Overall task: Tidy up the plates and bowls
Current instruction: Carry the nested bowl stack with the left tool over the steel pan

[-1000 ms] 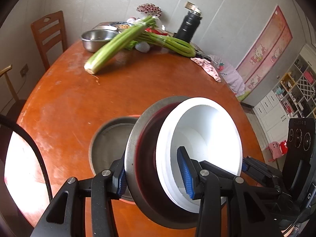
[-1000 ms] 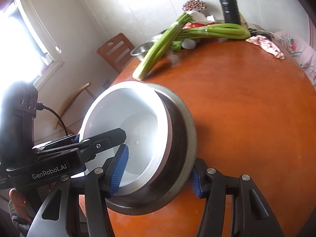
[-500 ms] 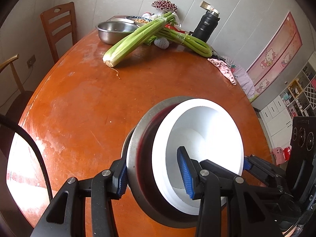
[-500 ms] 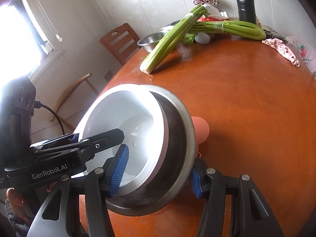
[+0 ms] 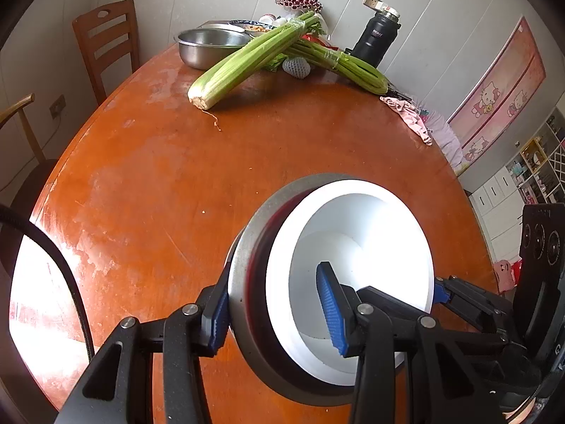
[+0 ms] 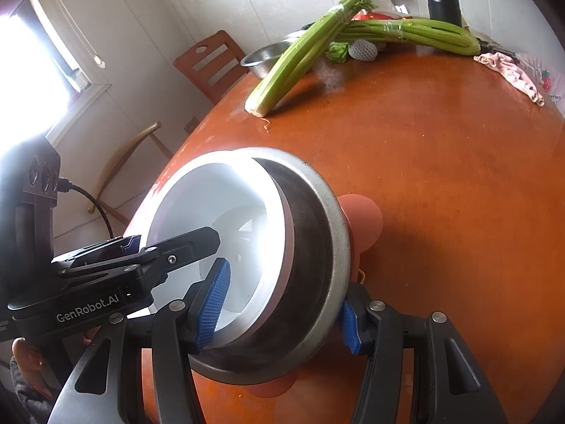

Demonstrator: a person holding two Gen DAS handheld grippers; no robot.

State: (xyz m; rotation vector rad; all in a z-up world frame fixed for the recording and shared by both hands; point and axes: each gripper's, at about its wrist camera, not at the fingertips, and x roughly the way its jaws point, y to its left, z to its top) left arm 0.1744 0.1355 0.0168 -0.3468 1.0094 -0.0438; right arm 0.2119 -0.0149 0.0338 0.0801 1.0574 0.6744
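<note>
Orange plate [image 6: 363, 219] shows under right claw [image 6: 282, 304] only.

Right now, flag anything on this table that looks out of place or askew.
The white bowl nested in the metal bowl sits steeply tipped, clamped from both sides by the left gripper and right gripper. Celery lies loose on the table, and a pink cloth hangs at its edge. Nothing looks spilled.
</note>
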